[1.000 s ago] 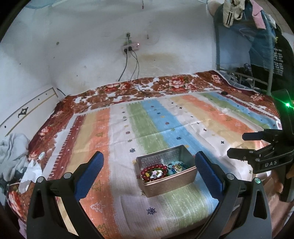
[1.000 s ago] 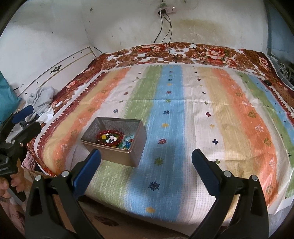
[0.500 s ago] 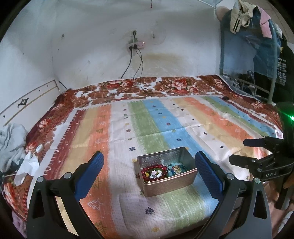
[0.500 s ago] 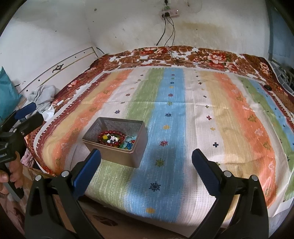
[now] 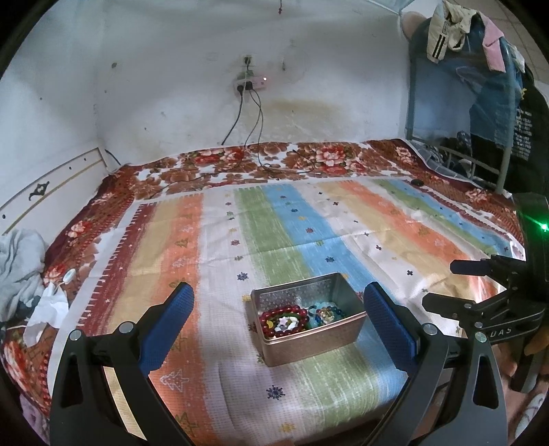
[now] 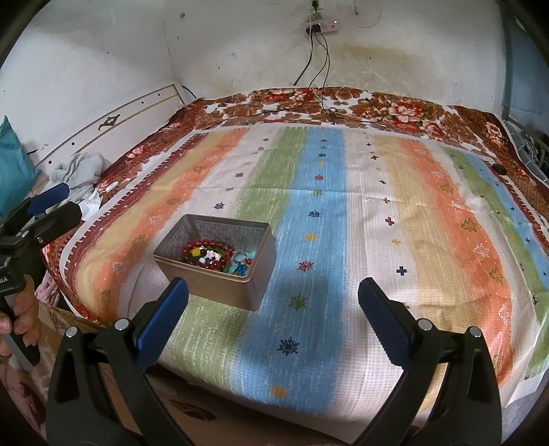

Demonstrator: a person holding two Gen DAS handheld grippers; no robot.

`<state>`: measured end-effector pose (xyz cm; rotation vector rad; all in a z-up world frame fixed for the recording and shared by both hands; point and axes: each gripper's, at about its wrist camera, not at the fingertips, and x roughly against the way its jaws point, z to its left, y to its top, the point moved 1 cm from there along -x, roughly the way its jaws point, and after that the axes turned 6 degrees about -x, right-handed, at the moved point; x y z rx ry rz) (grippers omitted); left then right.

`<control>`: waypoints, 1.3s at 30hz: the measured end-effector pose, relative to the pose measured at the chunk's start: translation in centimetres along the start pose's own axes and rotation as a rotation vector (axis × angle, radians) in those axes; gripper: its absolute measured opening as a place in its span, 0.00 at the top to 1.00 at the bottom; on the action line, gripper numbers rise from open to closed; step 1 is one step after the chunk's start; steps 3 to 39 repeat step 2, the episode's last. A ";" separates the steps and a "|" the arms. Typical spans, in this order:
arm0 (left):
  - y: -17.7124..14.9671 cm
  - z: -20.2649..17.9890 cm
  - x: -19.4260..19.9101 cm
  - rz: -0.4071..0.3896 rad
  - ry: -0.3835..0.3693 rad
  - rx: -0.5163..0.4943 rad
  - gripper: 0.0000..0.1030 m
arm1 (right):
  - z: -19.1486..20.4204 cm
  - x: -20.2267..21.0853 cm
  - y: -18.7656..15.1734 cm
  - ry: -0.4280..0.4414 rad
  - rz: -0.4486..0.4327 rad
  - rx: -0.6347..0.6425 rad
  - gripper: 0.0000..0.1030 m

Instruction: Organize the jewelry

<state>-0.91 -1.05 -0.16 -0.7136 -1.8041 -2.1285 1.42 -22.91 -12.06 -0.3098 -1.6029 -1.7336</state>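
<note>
Compared with a second earlier, more of the back wall and the power strip [image 5: 249, 83] was taken in by the left wrist view, and the tin [image 5: 308, 322] was seen lower in the frame and a little farther off. In the right wrist view the strip [image 6: 322, 25] sat lower on the wall and the tin [image 6: 219, 260] was seen slightly farther off. The tin itself was not shifted on the striped cloth [image 5: 212, 260], and its contents were unchanged.

The left gripper [image 5: 278, 322] was held spread wide, nothing pinched between its blue pads [image 5: 170, 324]. The tin was framed between the two fingers but was touched by neither. The right gripper [image 6: 273, 317] was likewise spread wide and empty, held above the near edge of the cloth [image 6: 394, 240], with the tin just beyond its left finger and not touched. Each gripper was seen at the edge of the other's view.

The tin stood open near the front edge of the bed. A red bead bracelet [image 5: 283, 319] lay in its left half, with smaller blue and mixed beads [image 5: 324, 314] beside it on the right.
</note>
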 end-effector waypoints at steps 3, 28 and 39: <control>0.0 -0.1 0.0 -0.004 0.003 -0.003 0.06 | 0.0 0.0 0.0 -0.001 -0.001 -0.001 0.05; 0.0 -0.1 0.0 -0.004 0.003 -0.003 0.06 | 0.0 0.0 0.0 -0.001 -0.001 -0.001 0.05; 0.0 -0.1 0.0 -0.004 0.003 -0.003 0.06 | 0.0 0.0 0.0 -0.001 -0.001 -0.001 0.05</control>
